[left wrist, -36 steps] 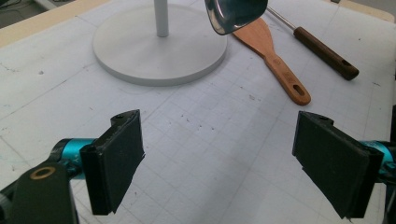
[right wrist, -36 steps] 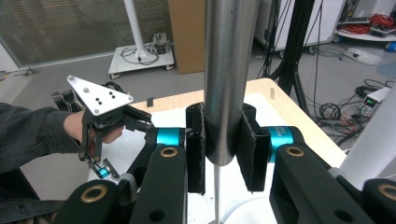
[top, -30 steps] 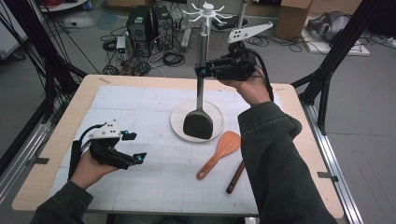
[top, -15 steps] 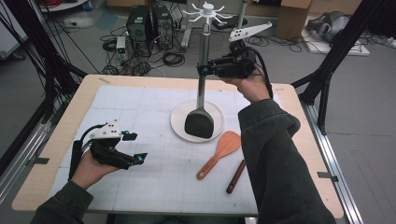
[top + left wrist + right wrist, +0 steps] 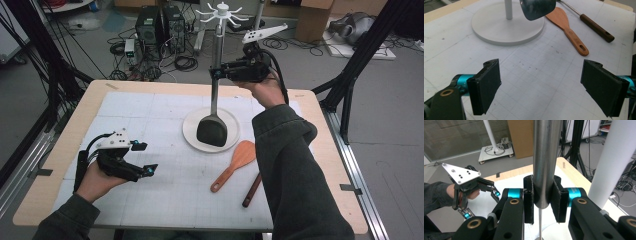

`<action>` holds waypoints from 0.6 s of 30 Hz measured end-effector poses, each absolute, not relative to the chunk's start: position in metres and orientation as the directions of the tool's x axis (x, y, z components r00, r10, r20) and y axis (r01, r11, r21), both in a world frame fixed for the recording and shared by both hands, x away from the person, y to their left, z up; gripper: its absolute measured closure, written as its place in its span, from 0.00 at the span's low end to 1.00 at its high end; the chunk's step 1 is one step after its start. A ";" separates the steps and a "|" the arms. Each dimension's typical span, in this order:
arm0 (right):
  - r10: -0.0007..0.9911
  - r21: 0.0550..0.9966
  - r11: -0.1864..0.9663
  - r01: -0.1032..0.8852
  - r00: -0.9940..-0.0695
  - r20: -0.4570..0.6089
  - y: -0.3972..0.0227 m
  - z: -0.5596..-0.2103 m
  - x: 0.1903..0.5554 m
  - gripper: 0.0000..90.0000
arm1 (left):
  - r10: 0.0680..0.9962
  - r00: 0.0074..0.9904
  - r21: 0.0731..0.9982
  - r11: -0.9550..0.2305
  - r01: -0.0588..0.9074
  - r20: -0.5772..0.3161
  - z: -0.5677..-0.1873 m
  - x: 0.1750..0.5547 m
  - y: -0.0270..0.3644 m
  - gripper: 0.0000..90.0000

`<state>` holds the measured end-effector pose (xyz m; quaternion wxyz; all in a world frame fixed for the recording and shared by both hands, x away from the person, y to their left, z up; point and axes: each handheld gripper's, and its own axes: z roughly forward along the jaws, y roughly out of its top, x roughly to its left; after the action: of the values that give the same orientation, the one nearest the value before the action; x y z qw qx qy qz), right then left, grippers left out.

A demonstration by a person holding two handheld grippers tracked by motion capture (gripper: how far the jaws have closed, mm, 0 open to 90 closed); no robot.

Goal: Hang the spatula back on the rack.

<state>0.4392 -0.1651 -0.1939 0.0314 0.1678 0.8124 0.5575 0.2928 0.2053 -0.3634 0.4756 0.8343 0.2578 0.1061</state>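
- You are working at a wooden table (image 5: 320, 150) that is wearing a white gridded mat (image 5: 165, 185); the mat is showing small scuffs and dark specks in the left gripper view.
- Your left gripper (image 5: 144, 158) is hovering low over the near left part of the mat, its jaws standing wide apart with only bare mat between them.
- A wooden spatula (image 5: 234, 164) and a dark-handled utensil (image 5: 252, 190) are lying side by side on the mat, near the middle and to the right.
- Beyond them, a white rack (image 5: 218, 45) is standing on its round base (image 5: 192, 135), its hooked arms spreading out at the top of the post.
- Your right gripper (image 5: 215, 72) is holding the black spatula (image 5: 212, 129) upright beside the post, the dark blade hanging just over the base.
- In the right gripper view, the pads (image 5: 528, 200) are pressing on the spatula's metal handle (image 5: 545, 157) from both sides, clamping it near its end, with the handle crossing them upright.
- Past the far table edge, the grey floor is carrying computer cases (image 5: 159, 25), loose cables (image 5: 185, 62) and cardboard boxes (image 5: 315, 17); black frame legs (image 5: 360, 60) are flanking the table.
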 end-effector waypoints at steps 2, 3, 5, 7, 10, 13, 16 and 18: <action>0.318 0.914 0.325 0.243 -0.938 0.136 -0.164 -0.195 0.440 0.84 | 0.532 0.844 0.847 -0.415 0.331 -0.069 -0.363 0.293 0.205 0.19; 0.322 0.913 0.329 0.242 -0.937 0.132 -0.163 -0.196 0.440 0.84 | 0.532 0.844 0.848 -0.413 0.331 -0.070 -0.363 0.292 0.205 0.19; 0.323 0.913 0.329 0.241 -0.937 0.131 -0.163 -0.196 0.440 0.84 | 0.532 0.844 0.848 -0.415 0.330 -0.068 -0.363 0.292 0.205 0.19; 0.329 0.913 0.333 0.237 -0.936 0.122 -0.162 -0.196 0.439 0.84 | 0.533 0.843 0.848 -0.415 0.330 -0.067 -0.363 0.292 0.205 0.19; 0.335 0.911 0.338 0.237 -0.935 0.119 -0.162 -0.195 0.438 0.83 | 0.534 0.843 0.849 -0.413 0.331 -0.068 -0.363 0.292 0.205 0.19; 0.352 0.915 0.335 0.226 -0.931 0.100 -0.164 -0.195 0.436 0.83 | 0.535 0.842 0.847 -0.416 0.330 -0.066 -0.363 0.292 0.205 0.19; 0.361 0.920 0.320 0.227 -0.927 0.103 -0.166 -0.194 0.435 0.81 | 0.536 0.842 0.848 -0.416 0.329 -0.064 -0.363 0.292 0.205 0.19; 0.371 0.926 0.302 0.224 -0.923 0.103 -0.170 -0.191 0.433 0.80 | 0.537 0.841 0.848 -0.416 0.329 -0.064 -0.363 0.292 0.206 0.19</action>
<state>0.4331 -0.1704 -0.1909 0.0652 0.1850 0.8043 0.5610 0.2923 0.2056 -0.3632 0.4740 0.8342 0.2595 0.1094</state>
